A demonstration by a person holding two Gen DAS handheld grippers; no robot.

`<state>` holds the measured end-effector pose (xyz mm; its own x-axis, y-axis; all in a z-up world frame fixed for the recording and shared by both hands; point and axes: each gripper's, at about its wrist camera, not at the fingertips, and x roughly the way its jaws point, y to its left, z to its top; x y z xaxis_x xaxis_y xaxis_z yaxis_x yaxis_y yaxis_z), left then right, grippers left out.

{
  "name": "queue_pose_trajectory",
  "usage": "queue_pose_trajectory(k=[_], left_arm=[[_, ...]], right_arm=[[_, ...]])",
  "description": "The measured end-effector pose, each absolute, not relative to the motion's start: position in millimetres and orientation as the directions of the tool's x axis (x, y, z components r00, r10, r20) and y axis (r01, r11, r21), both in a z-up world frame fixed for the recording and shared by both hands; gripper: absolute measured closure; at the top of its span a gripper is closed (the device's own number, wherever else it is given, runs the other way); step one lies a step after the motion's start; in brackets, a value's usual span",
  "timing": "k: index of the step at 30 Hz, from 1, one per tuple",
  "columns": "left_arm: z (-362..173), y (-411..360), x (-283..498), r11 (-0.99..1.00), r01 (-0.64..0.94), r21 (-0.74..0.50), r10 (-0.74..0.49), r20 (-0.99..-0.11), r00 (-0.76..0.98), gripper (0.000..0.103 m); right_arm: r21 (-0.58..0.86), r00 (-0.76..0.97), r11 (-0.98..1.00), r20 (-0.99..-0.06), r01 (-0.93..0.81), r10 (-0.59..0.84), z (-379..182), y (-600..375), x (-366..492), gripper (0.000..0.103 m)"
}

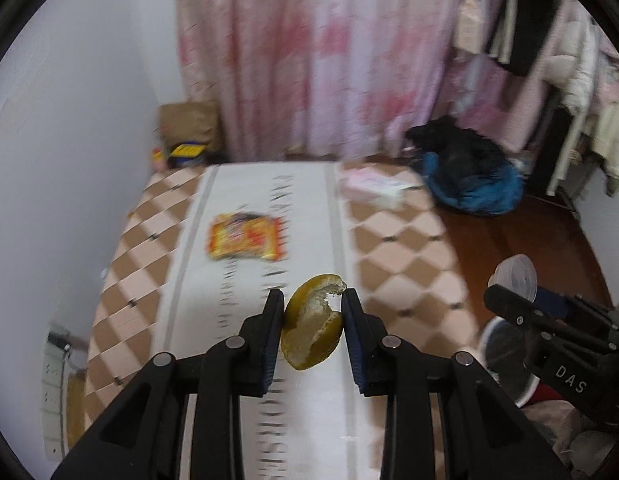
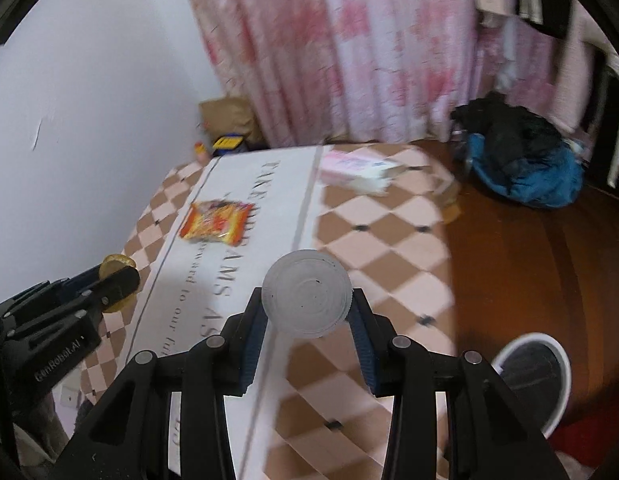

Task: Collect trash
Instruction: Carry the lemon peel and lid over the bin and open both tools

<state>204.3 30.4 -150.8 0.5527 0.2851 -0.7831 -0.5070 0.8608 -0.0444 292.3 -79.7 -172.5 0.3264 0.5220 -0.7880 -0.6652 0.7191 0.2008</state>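
My left gripper [image 1: 313,300] is shut on a yellow-green citrus peel [image 1: 311,326] and holds it above the table; the peel also shows in the right wrist view [image 2: 115,266]. My right gripper [image 2: 307,300] is shut on a clear plastic lid [image 2: 307,300], which also shows in the left wrist view [image 1: 515,276]. An orange snack wrapper [image 1: 245,236] [image 2: 217,222] lies on the white middle strip of the table. A white trash bin [image 2: 533,372] stands on the floor right of the table, below my right gripper; it also shows in the left wrist view [image 1: 505,360].
The table [image 1: 393,248] has a checkered cloth. A pink-white tissue pack [image 2: 357,170] lies at its far right corner. A wall is close on the left. A curtain [image 1: 317,60], a brown bag [image 1: 189,124] and a blue-black clothes pile [image 2: 521,160] lie beyond.
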Motion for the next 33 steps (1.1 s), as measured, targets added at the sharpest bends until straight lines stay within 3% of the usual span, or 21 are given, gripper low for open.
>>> queue_pose_trajectory(k=[8, 14, 25, 29, 33], left_arm=[[-136, -53, 283, 0.942, -0.32, -0.103, 0.13, -0.766, 0.63, 0.077], [-159, -126, 363, 0.971, -0.164, -0.172, -0.037, -0.793, 0.608, 0.077], [-291, -225, 464, 0.931, -0.061, -0.361, -0.323, -0.889, 0.326, 0.077], [-329, -245, 478, 0.912, -0.077, -0.402, -0.376, -0.897, 0.231, 0.074], [-346, -264, 483, 0.937, -0.044, -0.345, -0.331, -0.924, 0.193, 0.071]], right_arm=[[0.186, 0.473, 0.846, -0.76, -0.5, 0.447, -144, -199, 327, 0.06], [0.166, 0.524, 0.928, -0.786, -0.334, 0.329, -163, -292, 368, 0.06], [0.172, 0.377, 0.983, -0.908, -0.064, 0.184, -296, -418, 434, 0.06], [0.184, 0.298, 0.983, -0.939, 0.016, 0.171, -348, -448, 446, 0.06], [0.191, 0.249, 0.979, -0.954, 0.076, 0.167, -381, -465, 451, 0.06]])
